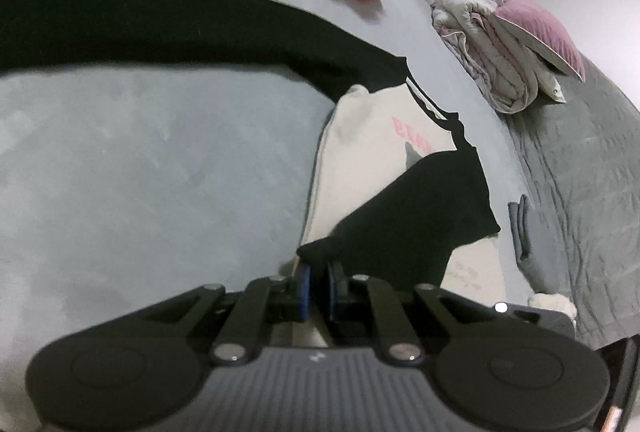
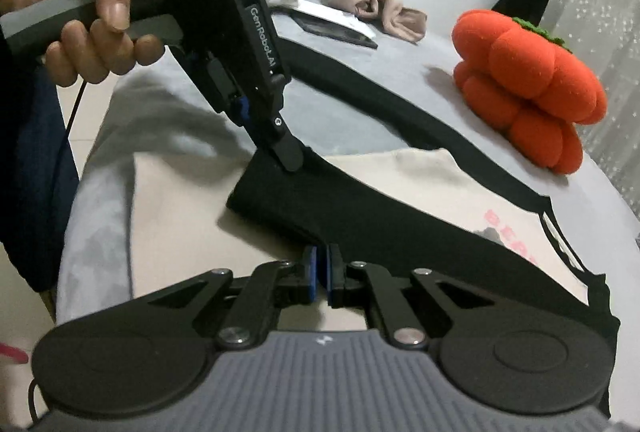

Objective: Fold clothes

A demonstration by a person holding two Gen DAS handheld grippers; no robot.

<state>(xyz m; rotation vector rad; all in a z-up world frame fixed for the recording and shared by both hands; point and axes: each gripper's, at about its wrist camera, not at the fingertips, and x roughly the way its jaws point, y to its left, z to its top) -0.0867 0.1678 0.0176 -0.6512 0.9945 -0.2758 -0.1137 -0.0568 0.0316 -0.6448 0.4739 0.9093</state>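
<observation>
We have the black-and-cream shirt [image 2: 400, 188] spread on the grey bed [image 1: 120, 160], its near sleeve [image 2: 320, 200] folded across the body. The orange cushion [image 2: 528, 92] sits at two o'clock. Both the left gripper [image 2: 290, 156] and right gripper [image 2: 321, 264] are clamped on the sleeve's cuff edge; uneven pulling could slip thin fabric free or skew our fold.

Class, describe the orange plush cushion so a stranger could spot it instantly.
Start at the grey bed where a black-and-cream shirt lies spread. Beyond the shirt's collar sits the pumpkin-shaped cushion: bright orange, lobed, green-topped, the only vivid thing there.
</observation>
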